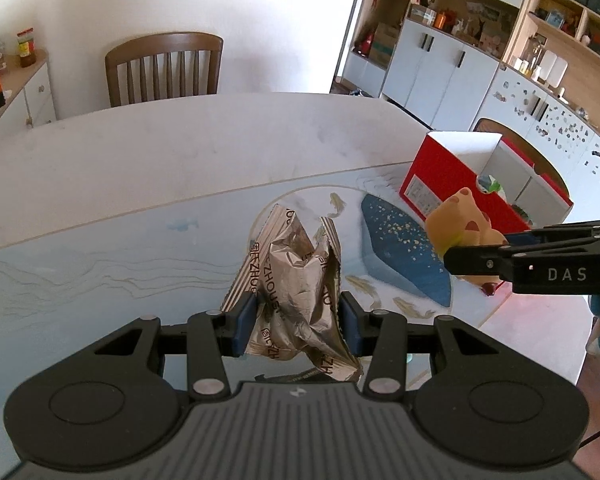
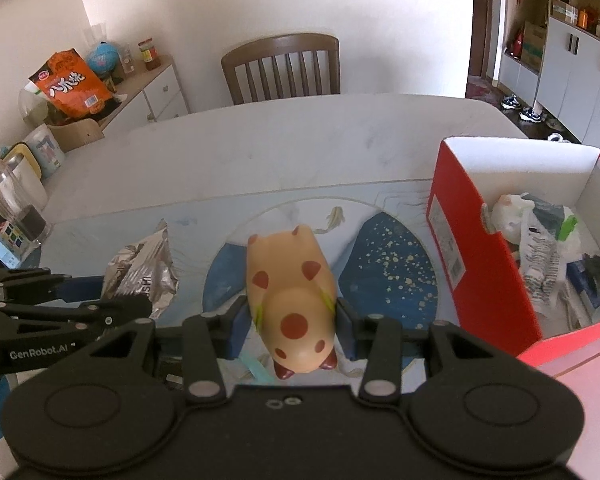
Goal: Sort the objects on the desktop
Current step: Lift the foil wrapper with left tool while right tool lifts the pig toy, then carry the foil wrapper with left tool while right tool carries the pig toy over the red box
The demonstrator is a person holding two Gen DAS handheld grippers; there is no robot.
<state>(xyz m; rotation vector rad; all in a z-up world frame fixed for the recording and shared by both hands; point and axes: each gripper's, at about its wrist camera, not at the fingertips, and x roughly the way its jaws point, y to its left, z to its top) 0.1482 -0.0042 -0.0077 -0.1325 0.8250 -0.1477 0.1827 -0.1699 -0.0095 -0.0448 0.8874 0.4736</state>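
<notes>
The left gripper pinches a crinkly silver wrapper. The right gripper pinches a spotted toy pig near the red box.

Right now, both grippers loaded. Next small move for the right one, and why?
Probably carry the spotted toy rightward over the red box. The right gripper is clamped on it, and the open-topped box beside it already holds sorted items.

Each camera sits just behind its own gripper, tilted down across the table. Both share the red box, ahead-right of each, and the chair opposite.
</notes>
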